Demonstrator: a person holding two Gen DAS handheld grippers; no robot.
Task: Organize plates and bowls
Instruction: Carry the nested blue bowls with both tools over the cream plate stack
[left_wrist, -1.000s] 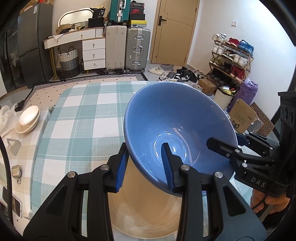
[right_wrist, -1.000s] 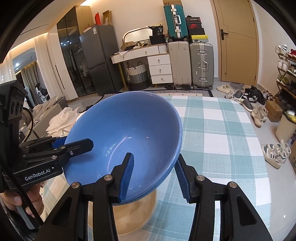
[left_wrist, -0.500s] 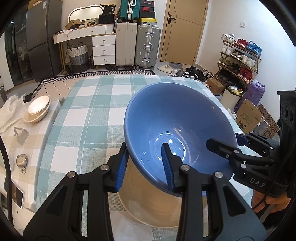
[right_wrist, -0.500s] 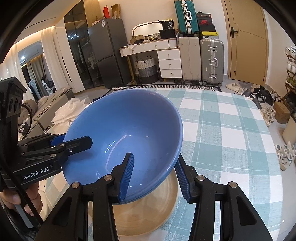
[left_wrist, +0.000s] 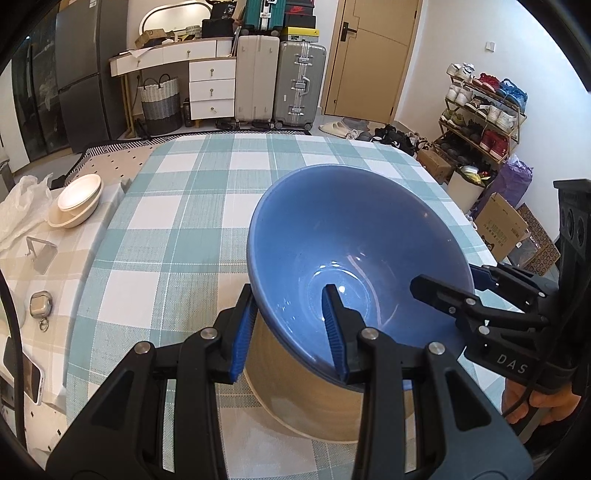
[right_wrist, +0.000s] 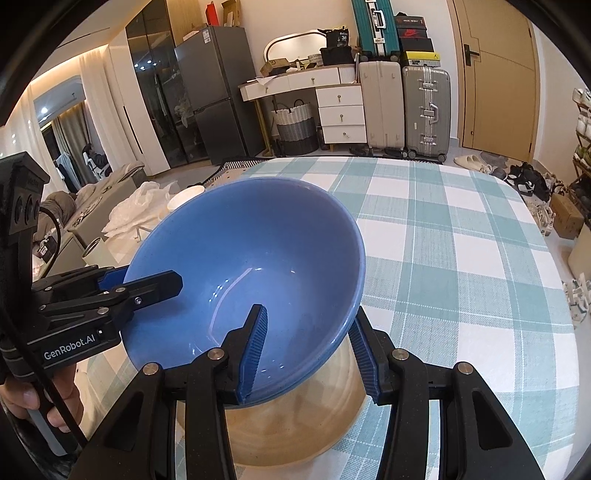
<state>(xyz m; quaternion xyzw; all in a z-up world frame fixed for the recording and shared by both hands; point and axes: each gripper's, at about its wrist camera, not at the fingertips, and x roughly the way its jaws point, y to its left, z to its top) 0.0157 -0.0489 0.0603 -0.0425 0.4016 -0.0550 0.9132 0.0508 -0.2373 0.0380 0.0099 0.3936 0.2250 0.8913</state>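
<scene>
A large blue bowl (left_wrist: 354, 243) is held by its rim from two sides, just above a beige bowl (left_wrist: 306, 398) standing on the checked tablecloth. My left gripper (left_wrist: 291, 328) is shut on the bowl's near rim, one finger inside and one outside. My right gripper (right_wrist: 306, 347) is shut on the opposite rim of the blue bowl (right_wrist: 251, 266) in the same way. The beige bowl (right_wrist: 295, 424) shows under it in the right wrist view. Each gripper shows in the other's view, the right one (left_wrist: 476, 295) and the left one (right_wrist: 122, 291).
The table carries a teal and white checked cloth (left_wrist: 192, 206). Two stacked cream bowls (left_wrist: 75, 201) sit at its left side beside white plastic wrap (left_wrist: 18, 210). A small metal case (left_wrist: 40, 304) and a phone (left_wrist: 31, 380) lie near the left edge. Suitcases, drawers and a shoe rack stand beyond.
Both grippers have carried the blue bowl lower and towards the beige bowl, which now sits more fully under it. The grips on the rim have not changed.
</scene>
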